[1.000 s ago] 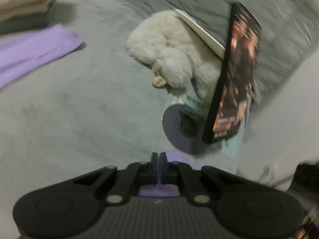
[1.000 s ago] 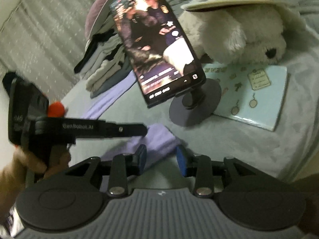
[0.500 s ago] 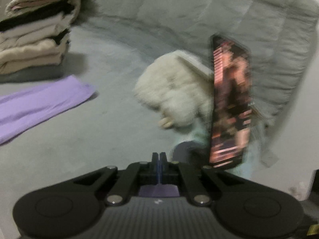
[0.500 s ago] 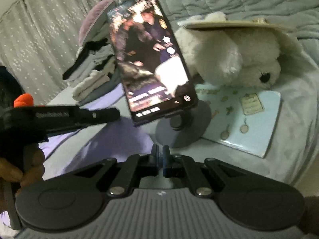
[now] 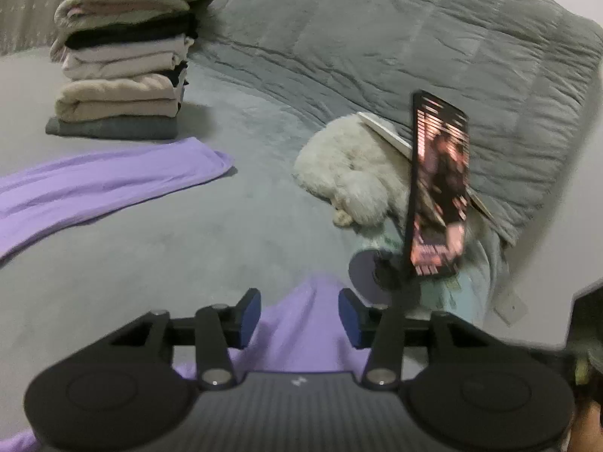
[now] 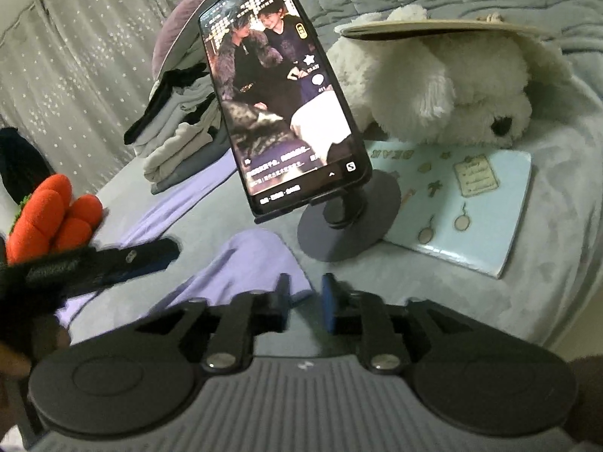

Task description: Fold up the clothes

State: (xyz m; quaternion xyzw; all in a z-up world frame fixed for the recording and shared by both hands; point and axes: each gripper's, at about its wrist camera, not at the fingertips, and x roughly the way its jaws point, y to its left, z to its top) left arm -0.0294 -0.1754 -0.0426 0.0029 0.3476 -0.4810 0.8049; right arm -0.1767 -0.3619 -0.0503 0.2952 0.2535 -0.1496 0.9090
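The left claw (image 5: 299,312) has its two fingers spread wide apart, holding nothing, with a fold of the purple garment (image 5: 301,331) lying under and between them. The right claw (image 6: 305,301) is also apart, though by a narrower gap, and empty; the rounded end of the garment (image 6: 256,260) lies just at 11 o'clock of its fingertips, flat on the grey bed cover (image 6: 527,301). In the left wrist view another stretch of the same purple cloth (image 5: 101,184) runs across the bed at 10 o'clock.

At 12 o'clock of the right claw a phone (image 6: 282,86) with a lit screen leans on a round-based stand (image 6: 350,222). At 2 o'clock lies a pale blue book (image 6: 475,207), with a white plush dog (image 6: 444,94) behind it, a flat hat (image 6: 433,30) resting on top. A stack of folded clothes (image 5: 124,79) stands at 10 o'clock in the left wrist view, near the far purple cloth. The left claw's arm (image 6: 113,260) shows at 9 o'clock in the right wrist view, beside an orange plush toy (image 6: 52,214).
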